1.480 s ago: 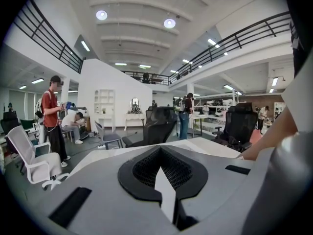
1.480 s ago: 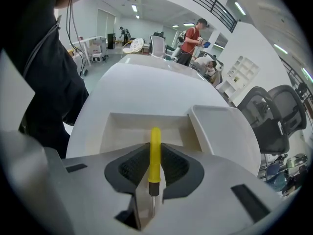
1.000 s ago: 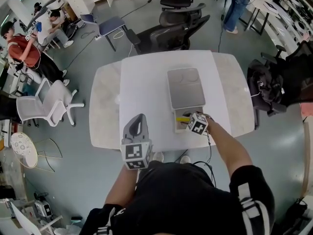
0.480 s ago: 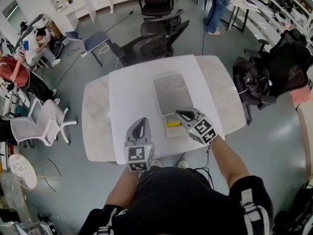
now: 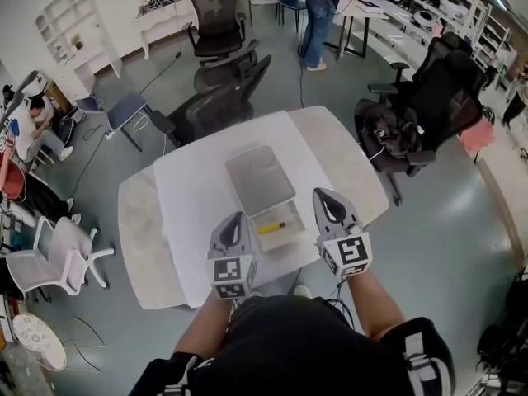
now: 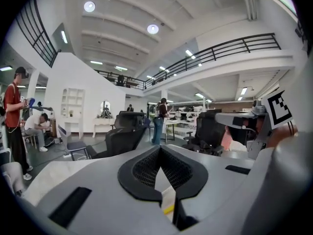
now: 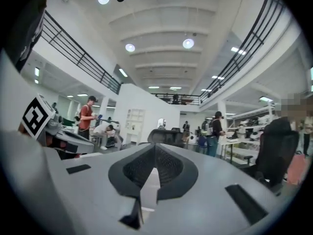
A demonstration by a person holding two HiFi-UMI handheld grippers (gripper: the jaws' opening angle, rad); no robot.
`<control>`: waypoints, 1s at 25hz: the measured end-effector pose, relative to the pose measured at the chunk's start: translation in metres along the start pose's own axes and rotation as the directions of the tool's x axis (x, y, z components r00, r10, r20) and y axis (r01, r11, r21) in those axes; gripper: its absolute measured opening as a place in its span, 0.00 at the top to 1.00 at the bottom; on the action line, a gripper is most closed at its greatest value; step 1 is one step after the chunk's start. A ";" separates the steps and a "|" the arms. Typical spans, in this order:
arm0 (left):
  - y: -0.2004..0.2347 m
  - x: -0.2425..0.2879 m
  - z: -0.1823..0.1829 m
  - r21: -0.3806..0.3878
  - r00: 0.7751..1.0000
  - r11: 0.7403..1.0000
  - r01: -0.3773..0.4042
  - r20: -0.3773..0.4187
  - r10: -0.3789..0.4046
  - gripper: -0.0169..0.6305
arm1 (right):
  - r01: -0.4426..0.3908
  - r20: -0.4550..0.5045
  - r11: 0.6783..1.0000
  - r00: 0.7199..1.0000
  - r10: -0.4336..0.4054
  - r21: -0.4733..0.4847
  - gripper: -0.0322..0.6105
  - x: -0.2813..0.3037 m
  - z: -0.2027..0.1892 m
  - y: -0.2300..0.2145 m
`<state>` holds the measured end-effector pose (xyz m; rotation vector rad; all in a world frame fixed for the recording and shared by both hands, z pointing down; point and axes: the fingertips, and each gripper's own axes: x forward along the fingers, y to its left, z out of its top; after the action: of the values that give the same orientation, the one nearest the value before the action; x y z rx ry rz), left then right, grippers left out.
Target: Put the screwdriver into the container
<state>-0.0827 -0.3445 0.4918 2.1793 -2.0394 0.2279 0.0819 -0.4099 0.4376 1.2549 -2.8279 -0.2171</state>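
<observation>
Yellow screwdriver point(image 5: 272, 228): lying inside open container point(image 5: 266, 242) on desk point(image 5: 186, 205). Grey tray point(image 5: 260, 180), possibly its lid, just behind. Left gripper point(image 5: 235, 221), right gripper point(image 5: 326, 198): both clenched on nothing, flanking container.

Inside the container point(image 5: 289, 239): screwdriver point(image 5: 271, 228). Just behind the container: tray point(image 5: 259, 178). Left of it: left gripper point(image 5: 234, 219); right: right gripper point(image 5: 322, 195). Beneath: table point(image 5: 180, 221).

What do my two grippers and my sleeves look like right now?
The left gripper and right gripper are both grey, tapering shells with black mesh-textured pads. Each carries a cube of black-and-white square markers. The person wears a black top, and the right sleeve has white stripes.
</observation>
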 end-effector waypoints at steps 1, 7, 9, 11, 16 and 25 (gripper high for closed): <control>-0.004 0.003 0.001 -0.001 1.000 1.000 0.015 0.001 -0.015 0.95 | 0.053 0.011 0.999 0.999 -0.053 0.008 0.93 -0.009 0.000 -0.010; -0.022 0.018 0.006 -0.003 0.996 0.996 0.088 0.009 -0.088 0.95 | 0.191 -0.013 0.981 0.982 -0.190 0.043 0.93 -0.038 -0.019 -0.039; -0.028 0.022 0.010 0.001 0.994 0.994 0.107 0.015 -0.107 0.95 | 0.205 -0.003 0.978 0.979 -0.205 0.039 0.93 -0.042 -0.018 -0.043; -0.033 0.023 0.013 0.005 0.992 0.992 0.123 0.019 -0.123 0.95 | 0.220 0.011 0.975 0.975 -0.220 0.043 0.93 -0.045 -0.015 -0.045; -0.038 0.026 0.020 0.016 0.989 0.989 0.144 0.032 -0.145 0.95 | 0.245 0.014 0.969 0.969 -0.245 0.034 0.93 -0.048 -0.016 -0.046; -0.044 0.031 0.013 0.013 0.988 0.988 0.154 0.008 -0.154 0.95 | 0.244 0.000 0.969 0.970 -0.245 0.028 0.93 -0.047 -0.025 -0.045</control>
<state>-0.0366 -0.3747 0.4855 2.3352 -1.8665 0.2131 0.1495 -0.4077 0.4564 1.6101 -2.6812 -0.1885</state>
